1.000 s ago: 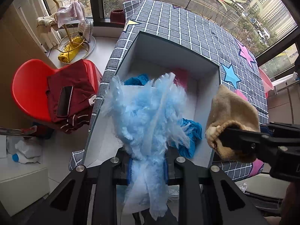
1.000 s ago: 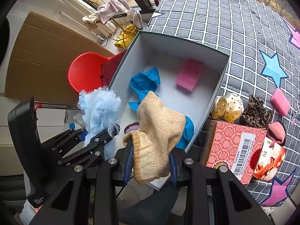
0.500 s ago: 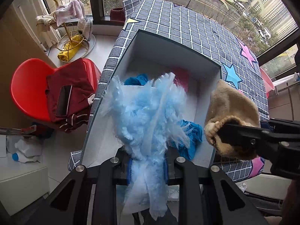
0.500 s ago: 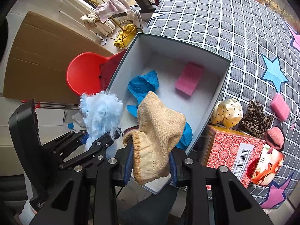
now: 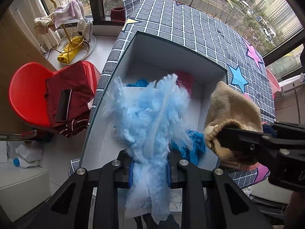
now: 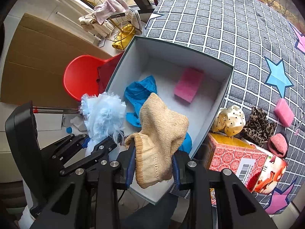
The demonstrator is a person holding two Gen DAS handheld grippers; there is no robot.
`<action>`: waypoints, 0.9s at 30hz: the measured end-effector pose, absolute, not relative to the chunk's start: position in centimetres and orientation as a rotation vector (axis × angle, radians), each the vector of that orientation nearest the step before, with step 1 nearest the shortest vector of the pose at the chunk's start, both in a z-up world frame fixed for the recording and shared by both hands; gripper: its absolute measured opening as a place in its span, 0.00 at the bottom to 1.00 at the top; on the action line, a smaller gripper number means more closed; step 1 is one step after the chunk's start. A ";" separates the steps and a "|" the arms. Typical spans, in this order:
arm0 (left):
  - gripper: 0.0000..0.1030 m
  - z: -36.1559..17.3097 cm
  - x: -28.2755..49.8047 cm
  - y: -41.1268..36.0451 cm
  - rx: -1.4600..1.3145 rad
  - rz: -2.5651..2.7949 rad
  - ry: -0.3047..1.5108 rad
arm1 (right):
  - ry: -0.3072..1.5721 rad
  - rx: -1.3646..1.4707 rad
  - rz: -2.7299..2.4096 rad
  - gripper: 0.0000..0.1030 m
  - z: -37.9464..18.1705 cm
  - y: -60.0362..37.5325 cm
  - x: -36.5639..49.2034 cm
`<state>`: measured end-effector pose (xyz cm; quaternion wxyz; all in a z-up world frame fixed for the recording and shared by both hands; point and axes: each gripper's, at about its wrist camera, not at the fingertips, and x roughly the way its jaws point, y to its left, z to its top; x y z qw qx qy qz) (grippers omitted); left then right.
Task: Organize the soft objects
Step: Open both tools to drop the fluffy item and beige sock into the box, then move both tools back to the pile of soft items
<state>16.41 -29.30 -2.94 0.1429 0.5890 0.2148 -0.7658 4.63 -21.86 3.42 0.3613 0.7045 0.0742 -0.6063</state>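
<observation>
My left gripper [image 5: 149, 167] is shut on a fluffy light-blue duster [image 5: 148, 114], held above the near end of a white open box [image 5: 171, 57]. My right gripper [image 6: 153, 164] is shut on a tan knitted sock [image 6: 160, 131], held over the box's near right corner [image 6: 190, 152]. The sock also shows in the left wrist view [image 5: 230, 112], and the duster in the right wrist view [image 6: 103, 114]. Inside the box lie a blue cloth [image 6: 141, 91] and a pink sponge [image 6: 188, 85].
The box sits on a grey checked tablecloth [image 6: 219, 19]. Right of it stand a red tissue box [image 6: 238, 160], a cream dotted scrunchie [image 6: 229, 118], a leopard scrunchie [image 6: 257, 126], a pink sponge [image 6: 284, 111] and a pink pad [image 6: 277, 145]. A red chair [image 5: 24, 95] stands left.
Both grippers have edged slightly forward over the box, the sock coming a little closer to the duster. Both grips are unchanged.
</observation>
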 end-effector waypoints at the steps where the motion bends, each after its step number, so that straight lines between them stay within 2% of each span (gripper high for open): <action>1: 0.25 -3.0 16.3 -29.3 1.701 -2.207 0.618 | 0.192 1.816 -1.564 0.32 3.3 -21.9 4.5; 4: 0.26 -3.2 16.1 -29.4 1.706 -2.203 0.620 | 0.193 1.817 -1.570 0.32 3.1 -22.1 4.3; 8: 0.32 -3.5 16.0 -29.3 1.719 -2.203 0.611 | 0.187 1.816 -1.572 0.32 2.9 -22.3 4.0; 10: 0.45 -3.6 16.0 -29.2 1.727 -2.198 0.606 | 0.189 1.794 -1.576 0.33 2.8 -22.5 3.9; 11: 0.50 -3.7 16.0 -29.2 1.730 -2.196 0.610 | 0.186 1.791 -1.577 0.36 2.8 -22.5 3.8; 13: 0.69 -3.8 16.2 -29.3 1.729 -2.190 0.630 | 0.170 1.788 -1.574 0.51 2.8 -22.5 3.7; 14: 0.74 -3.8 16.2 -29.4 1.729 -2.183 0.637 | 0.156 1.785 -1.575 0.60 2.9 -22.4 3.6; 15: 0.78 -3.8 16.3 -29.5 1.725 -2.181 0.641 | 0.143 1.783 -1.575 0.64 3.0 -22.4 3.6; 16: 0.79 -3.8 16.3 -29.5 1.716 -2.182 0.644 | 0.137 1.780 -1.580 0.66 3.1 -22.3 3.5; 18: 0.83 -3.7 16.4 -29.6 1.708 -2.179 0.655 | 0.132 1.775 -1.598 0.79 3.4 -22.2 3.3; 20: 0.87 -3.6 16.4 -29.8 1.698 -2.179 0.672 | 0.122 1.771 -1.612 0.79 3.8 -22.0 3.0; 21: 0.96 -3.6 16.4 -29.9 1.698 -2.175 0.688 | 0.110 1.769 -1.618 0.79 4.0 -21.8 2.9; 22: 1.00 -3.5 16.4 -30.0 1.697 -2.179 0.707 | 0.102 1.769 -1.623 0.79 4.2 -21.6 2.7; 27: 1.00 -3.2 15.9 -30.1 1.679 -2.232 0.798 | 0.033 1.768 -1.645 0.79 5.6 -19.8 1.3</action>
